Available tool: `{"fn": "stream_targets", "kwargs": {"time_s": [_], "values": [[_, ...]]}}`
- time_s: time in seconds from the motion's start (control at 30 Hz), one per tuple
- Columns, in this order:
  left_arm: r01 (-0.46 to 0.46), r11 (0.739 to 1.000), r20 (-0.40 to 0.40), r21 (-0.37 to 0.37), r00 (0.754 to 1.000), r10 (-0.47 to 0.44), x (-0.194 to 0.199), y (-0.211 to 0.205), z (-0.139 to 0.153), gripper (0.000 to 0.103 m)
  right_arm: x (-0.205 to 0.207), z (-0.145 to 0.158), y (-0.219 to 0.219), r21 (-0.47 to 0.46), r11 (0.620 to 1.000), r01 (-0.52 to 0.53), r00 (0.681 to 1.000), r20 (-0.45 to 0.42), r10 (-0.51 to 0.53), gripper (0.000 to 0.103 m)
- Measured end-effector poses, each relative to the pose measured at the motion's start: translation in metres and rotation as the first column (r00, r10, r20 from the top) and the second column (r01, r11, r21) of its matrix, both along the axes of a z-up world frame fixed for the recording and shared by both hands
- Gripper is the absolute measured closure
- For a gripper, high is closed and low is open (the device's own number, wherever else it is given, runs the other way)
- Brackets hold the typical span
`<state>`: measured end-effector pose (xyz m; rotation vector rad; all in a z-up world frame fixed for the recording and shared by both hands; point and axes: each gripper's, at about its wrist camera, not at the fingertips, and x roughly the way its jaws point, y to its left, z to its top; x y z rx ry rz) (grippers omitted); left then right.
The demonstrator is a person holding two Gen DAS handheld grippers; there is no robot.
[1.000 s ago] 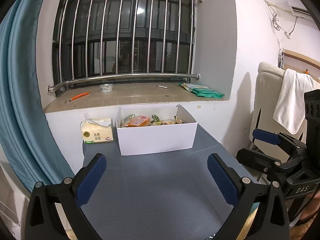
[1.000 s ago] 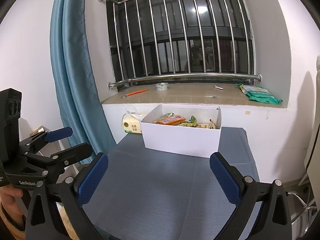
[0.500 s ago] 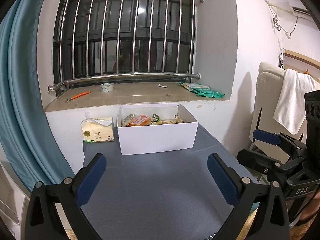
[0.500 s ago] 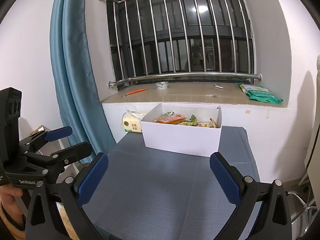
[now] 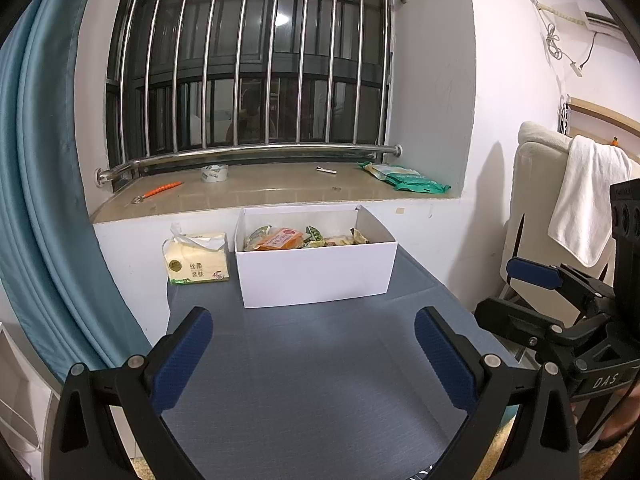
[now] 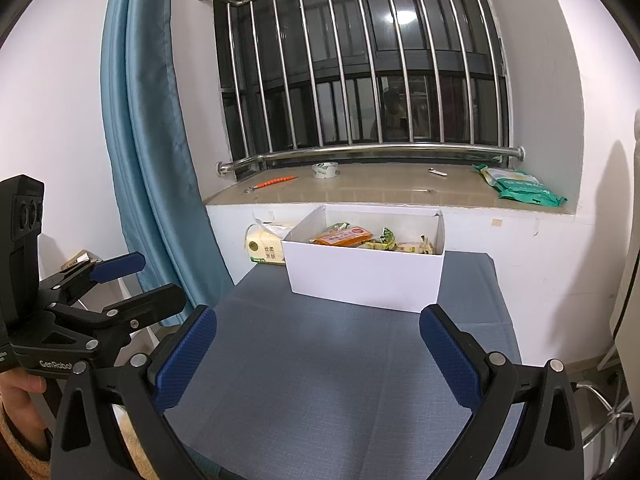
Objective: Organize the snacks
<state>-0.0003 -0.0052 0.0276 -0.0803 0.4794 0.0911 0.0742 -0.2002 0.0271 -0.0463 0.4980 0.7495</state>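
Blue table [image 5: 320,380] under barred window — our left gripper [image 5: 312,356] and right gripper [image 6: 316,354] both spread wide, empty; white box [image 5: 316,276] of snacks [image 5: 282,238] well ahead, centred. Risk: thin box wall likely skids if a finger clips it

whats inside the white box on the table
The white box holds several snack packets: an orange packet lies on top, with green and yellow wrappers beside it. The front wall hides the lower layers and the bottom, so the full count cannot be told.
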Motion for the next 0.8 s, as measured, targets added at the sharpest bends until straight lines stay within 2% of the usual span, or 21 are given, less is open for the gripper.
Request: {"fn": "stream_targets", "kwargs": {"time_s": [0.8], "values": [[0.025, 1.0, -0.011, -0.011, 1.0, -0.025, -0.0003, 0.0002, -0.0021, 0.0, 0.0016, -0.0009, -0.001, -0.008, 1.0, -0.006, 1.0, -0.003, 0.006, 0.0]]}}
